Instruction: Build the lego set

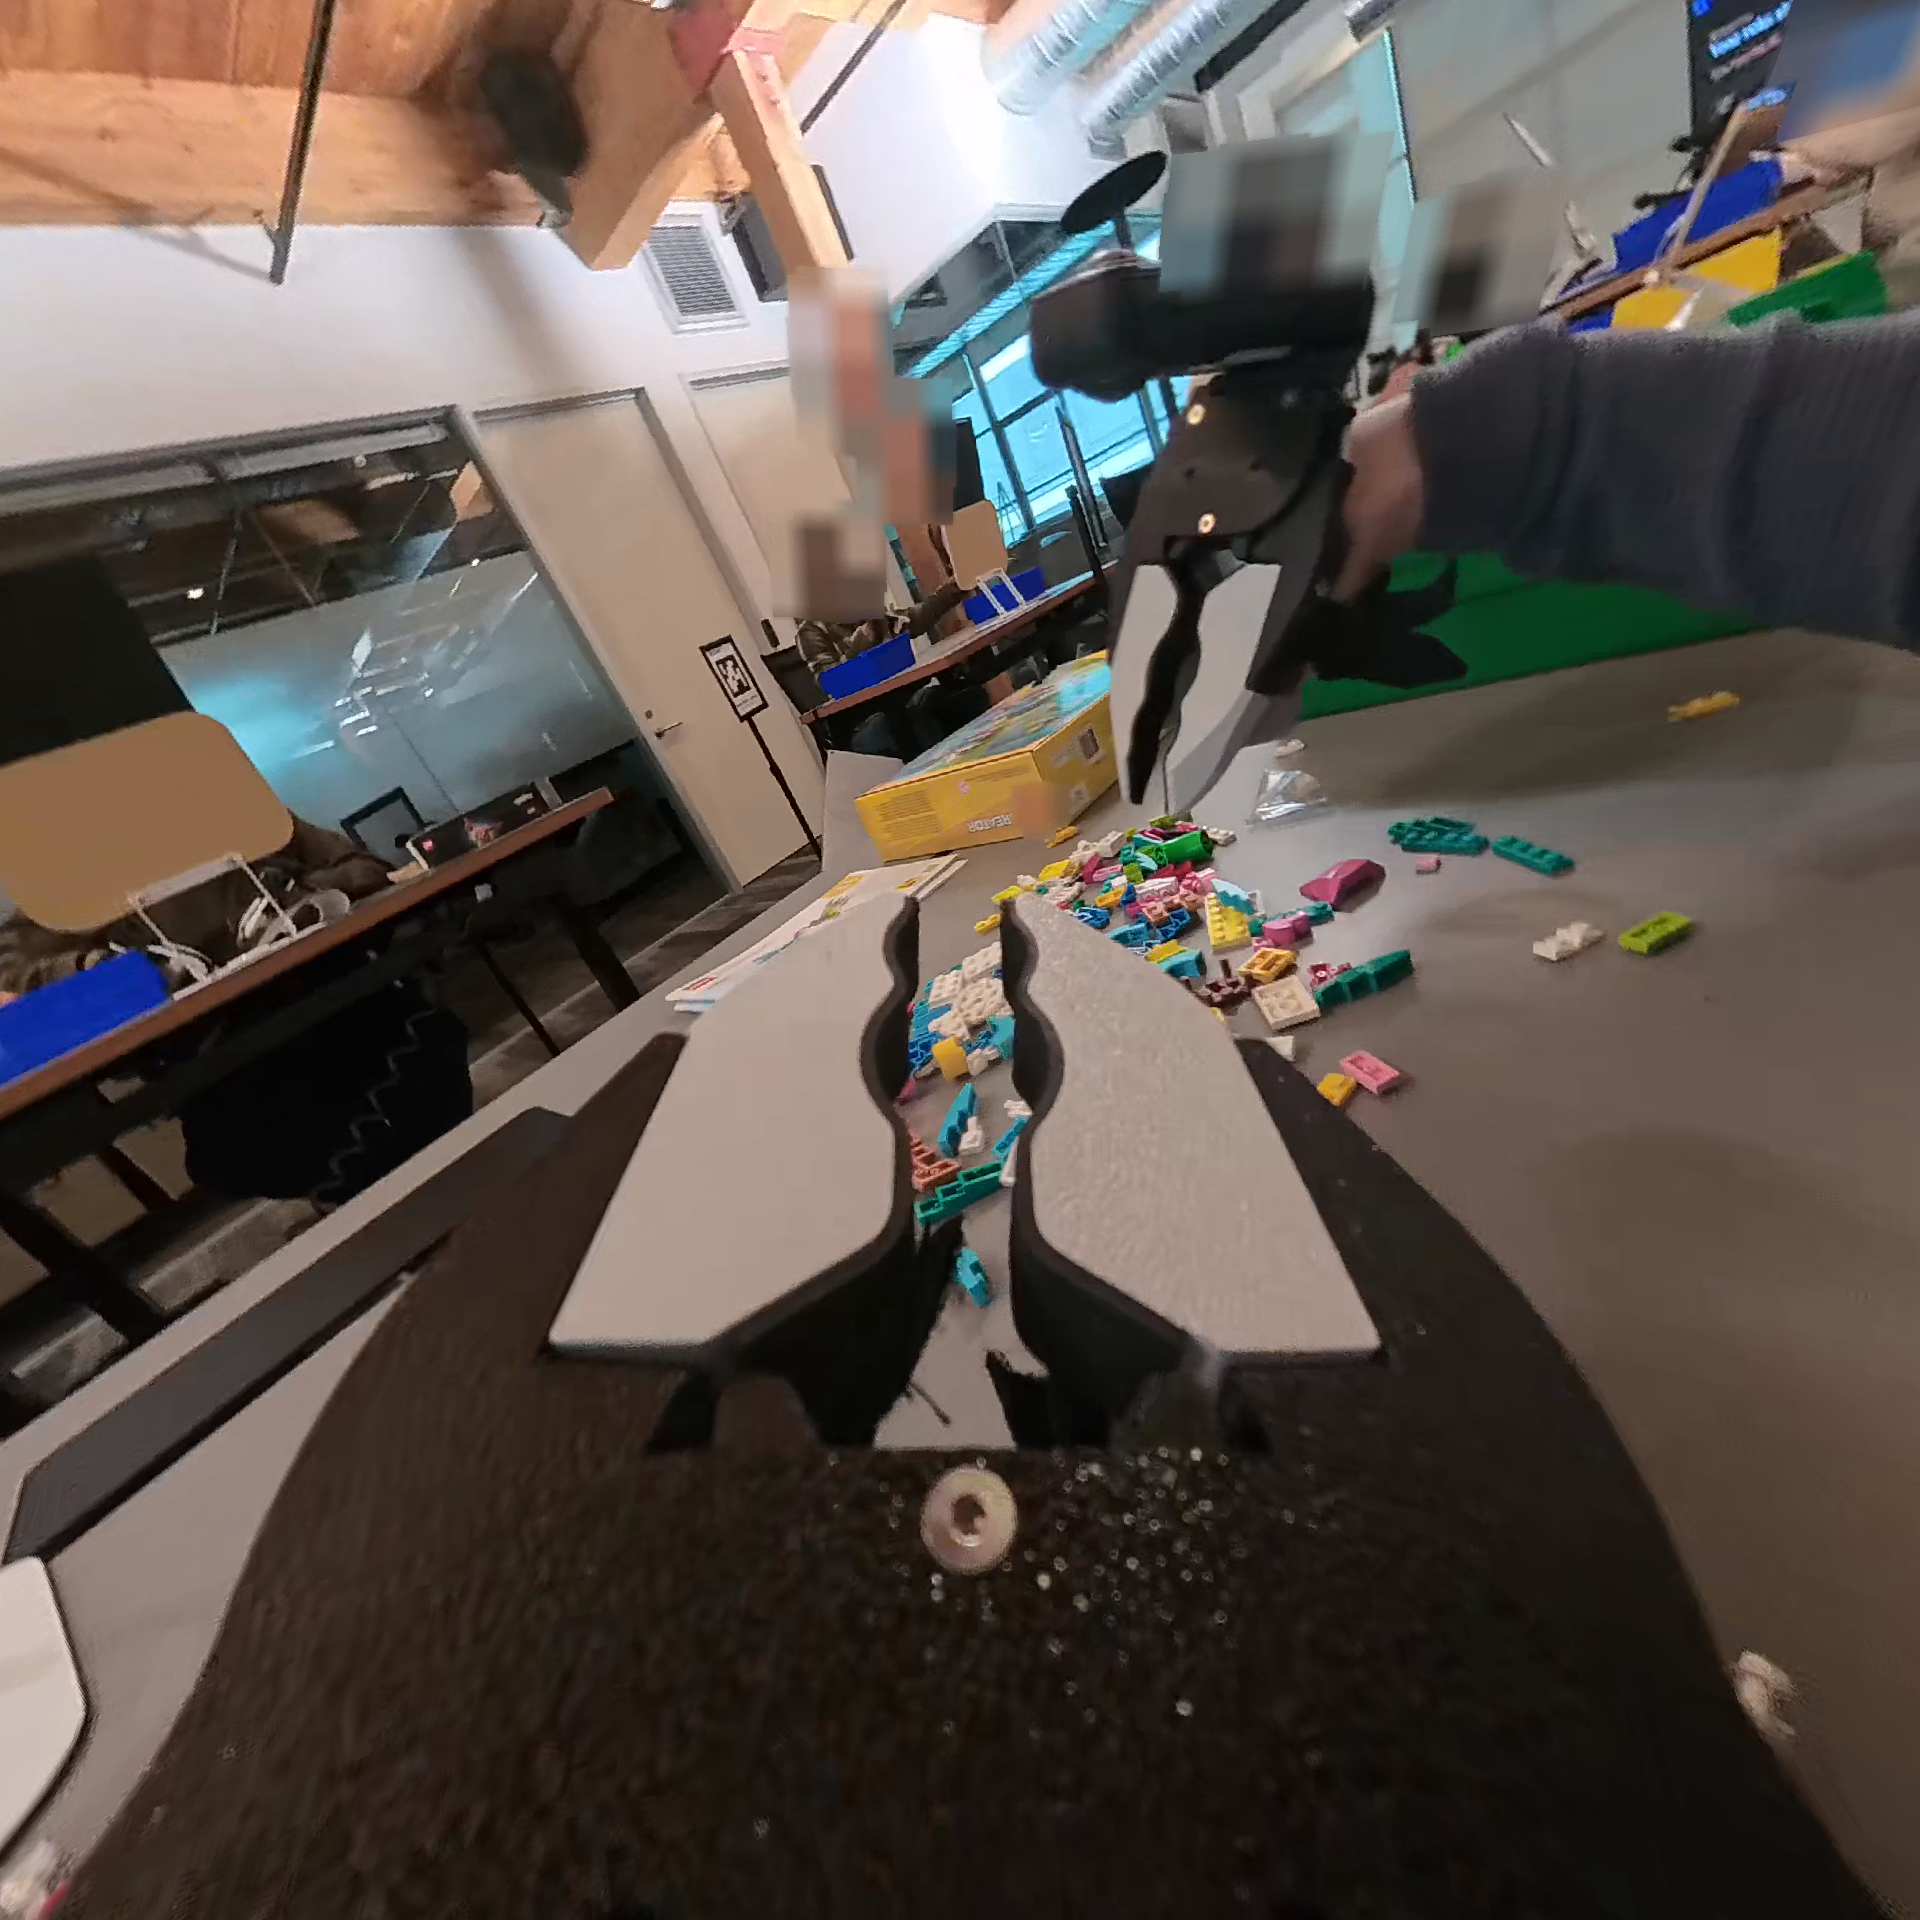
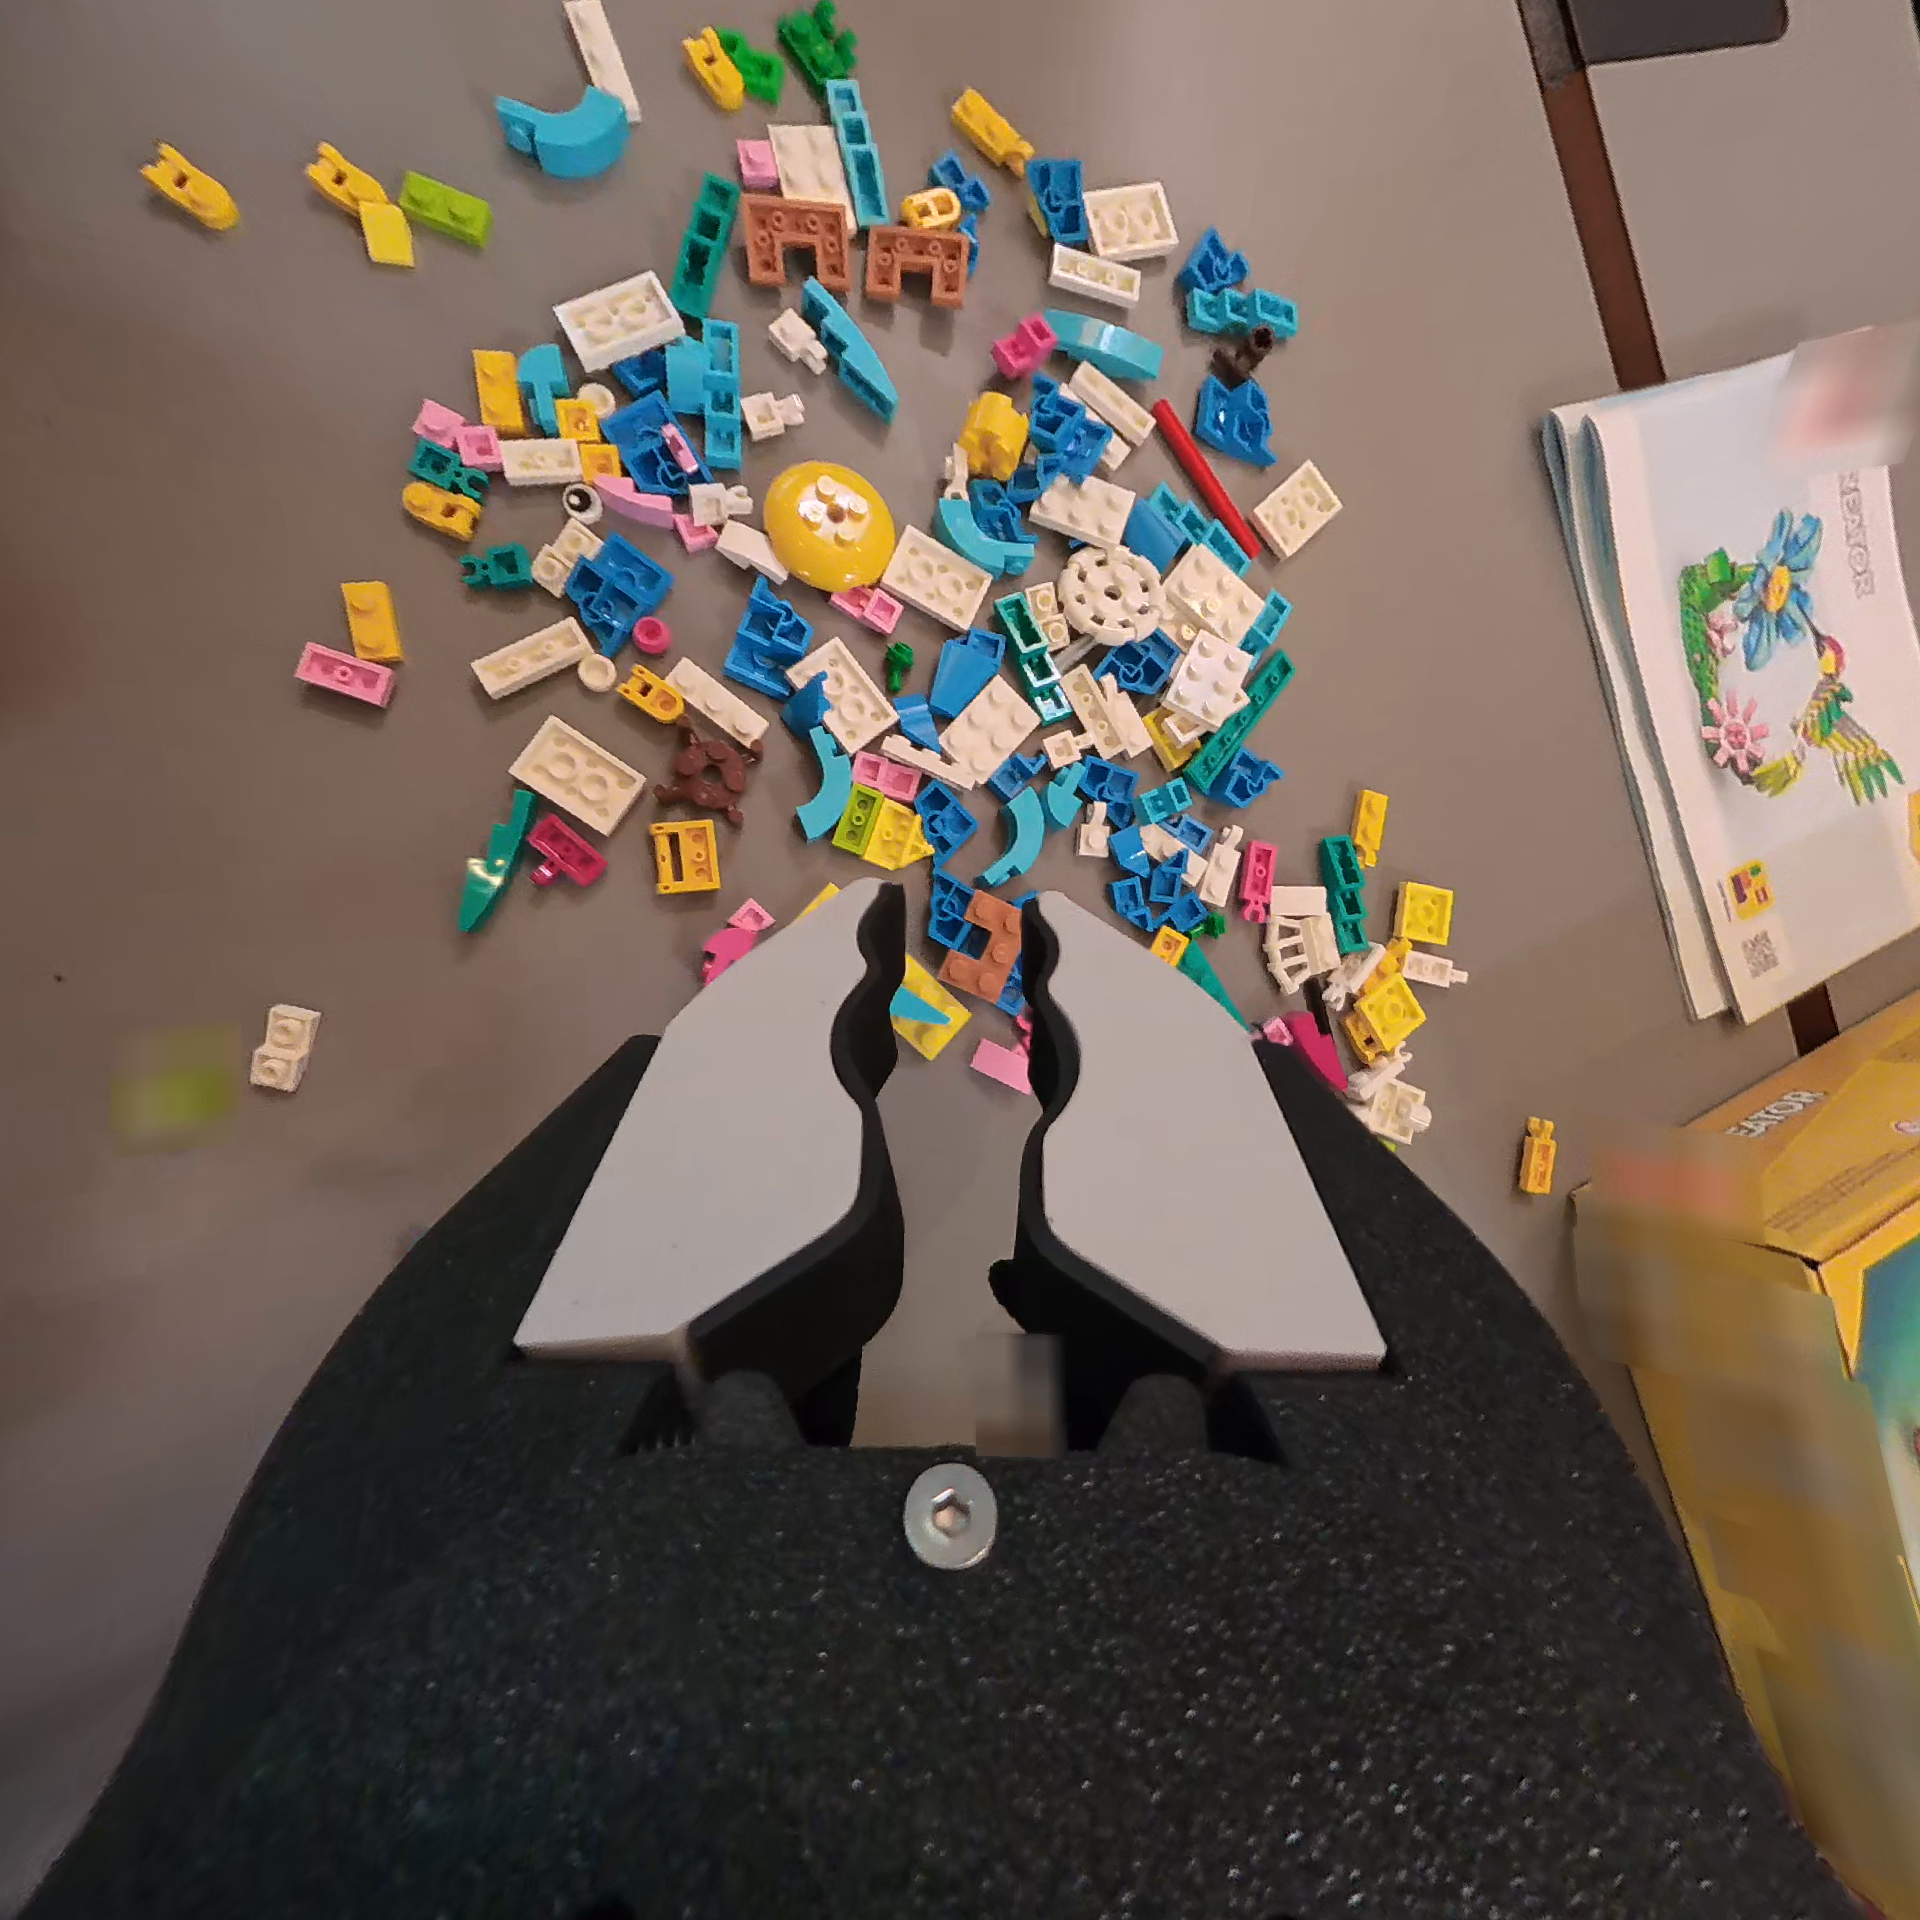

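Note:
A pile of loose lego pieces (image 2: 966,717) in blue, white, yellow, pink and teal lies spread on the grey table (image 2: 208,831). Among them are a yellow dome (image 2: 828,525), a white round piece (image 2: 1110,594) and a red rod (image 2: 1205,478). My right gripper (image 2: 961,909) points down over the near edge of the pile, open and empty, with a brown piece (image 2: 982,940) showing between its tips. In the left wrist view the pile (image 1: 1164,904) lies ahead. My left gripper (image 1: 961,920) hovers low before it, jaws slightly apart and empty. The right gripper (image 1: 1164,795) hangs above the pile's far side.
An instruction booklet (image 2: 1745,665) lies right of the pile, beside a yellow box (image 2: 1766,1299); both also show in the left wrist view, booklet (image 1: 831,925) and box (image 1: 987,779). A clear plastic bag (image 1: 1283,795) and stray pieces (image 1: 1652,930) lie farther out. Other tables and people are beyond. The grippers' ends are close to 20 centimetres from one another. The yellow dome (image 2: 828,525) is about 11 centimetres from my right fingertips and 15 centimetres from my left. Measured from the fingertips, the red rod (image 2: 1205,478) is 15 centimetres or so from the right gripper and 25 centimetres from the left.

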`<state>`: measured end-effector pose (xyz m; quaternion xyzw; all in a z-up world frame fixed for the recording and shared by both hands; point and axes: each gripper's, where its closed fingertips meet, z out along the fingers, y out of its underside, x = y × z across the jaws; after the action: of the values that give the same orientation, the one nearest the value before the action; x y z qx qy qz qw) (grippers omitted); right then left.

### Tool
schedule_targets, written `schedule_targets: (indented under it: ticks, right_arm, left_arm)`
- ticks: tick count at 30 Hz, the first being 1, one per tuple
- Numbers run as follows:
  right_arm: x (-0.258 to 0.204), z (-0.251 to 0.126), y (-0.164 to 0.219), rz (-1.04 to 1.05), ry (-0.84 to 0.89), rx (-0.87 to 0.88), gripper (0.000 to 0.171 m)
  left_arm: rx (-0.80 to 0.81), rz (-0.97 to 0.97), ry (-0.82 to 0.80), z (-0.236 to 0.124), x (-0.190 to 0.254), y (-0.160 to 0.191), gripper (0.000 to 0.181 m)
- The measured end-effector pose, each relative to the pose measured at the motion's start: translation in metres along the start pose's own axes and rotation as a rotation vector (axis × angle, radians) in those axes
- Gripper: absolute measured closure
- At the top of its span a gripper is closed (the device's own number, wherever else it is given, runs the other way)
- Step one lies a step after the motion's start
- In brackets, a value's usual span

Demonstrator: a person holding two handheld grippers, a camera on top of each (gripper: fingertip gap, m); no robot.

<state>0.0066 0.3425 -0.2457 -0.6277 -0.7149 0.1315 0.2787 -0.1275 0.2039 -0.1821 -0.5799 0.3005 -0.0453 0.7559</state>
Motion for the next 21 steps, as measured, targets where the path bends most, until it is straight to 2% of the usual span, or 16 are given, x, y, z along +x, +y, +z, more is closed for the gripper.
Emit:
schedule_targets:
  ticks: [5,21]
  right_arm:
    - [-0.004,0.003,-0.002,-0.016,-0.013,-0.008,0.15]
    - [-0.011,0.011,-0.002,-0.031,-0.046,-0.027,0.15]
  left_arm:
    - [-0.002,0.05,0.02,0.001,0.007,-0.001,0.167]
    - [0.0,0.046,0.026,0.001,0.008,0.0,0.167]
